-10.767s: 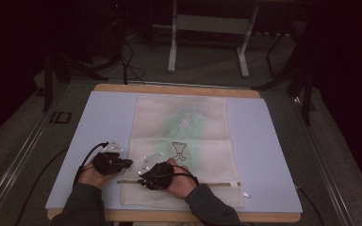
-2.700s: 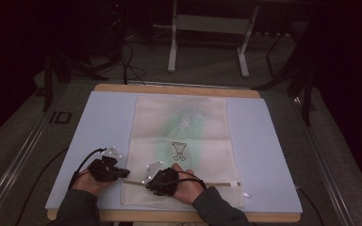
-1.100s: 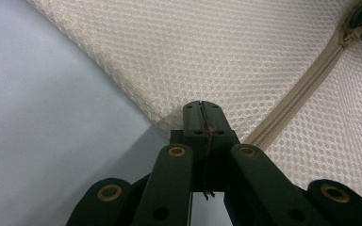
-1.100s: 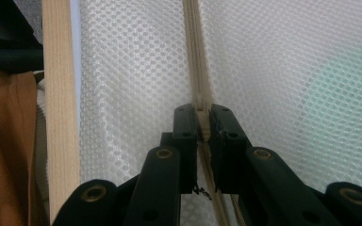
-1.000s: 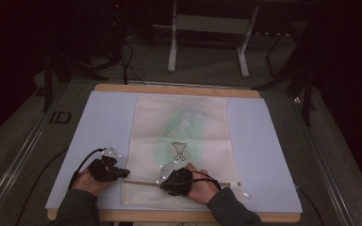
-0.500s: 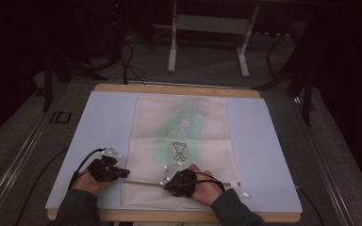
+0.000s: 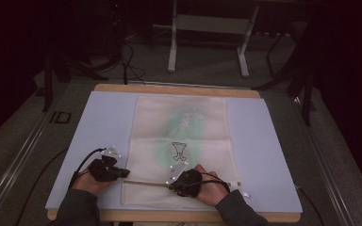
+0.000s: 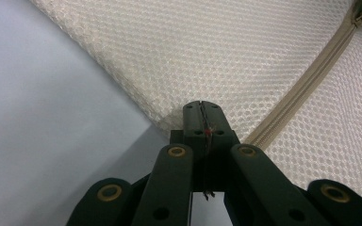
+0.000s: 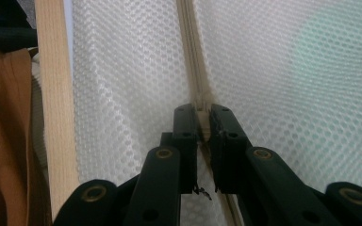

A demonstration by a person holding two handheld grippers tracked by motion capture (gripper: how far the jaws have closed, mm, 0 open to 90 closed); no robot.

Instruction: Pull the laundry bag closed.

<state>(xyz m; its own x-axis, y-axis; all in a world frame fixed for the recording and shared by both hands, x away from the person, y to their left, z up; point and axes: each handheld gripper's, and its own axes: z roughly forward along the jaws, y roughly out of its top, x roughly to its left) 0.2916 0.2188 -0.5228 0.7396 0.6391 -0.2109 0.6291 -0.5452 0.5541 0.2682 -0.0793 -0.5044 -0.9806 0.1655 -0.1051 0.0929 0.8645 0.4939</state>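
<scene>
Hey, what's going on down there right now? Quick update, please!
Left gripper clamped on mesh bag corner. Right gripper pinching the zipper. Nothing in the way.

A table (image 7: 122,88) with a pale wooden rim sits in the middle of the high view, covered by a light blue mat (image 7: 99,127). In the right gripper view the wooden edge (image 9: 56,108) runs down the left side of the frame. Beyond the table, at the top centre, a white metal stand (image 7: 212,23) rests on grey carpet (image 7: 207,70). Black cables (image 7: 127,61) lie on the floor at the upper left. A dark frame leg (image 7: 306,80) stands at the right.
</scene>
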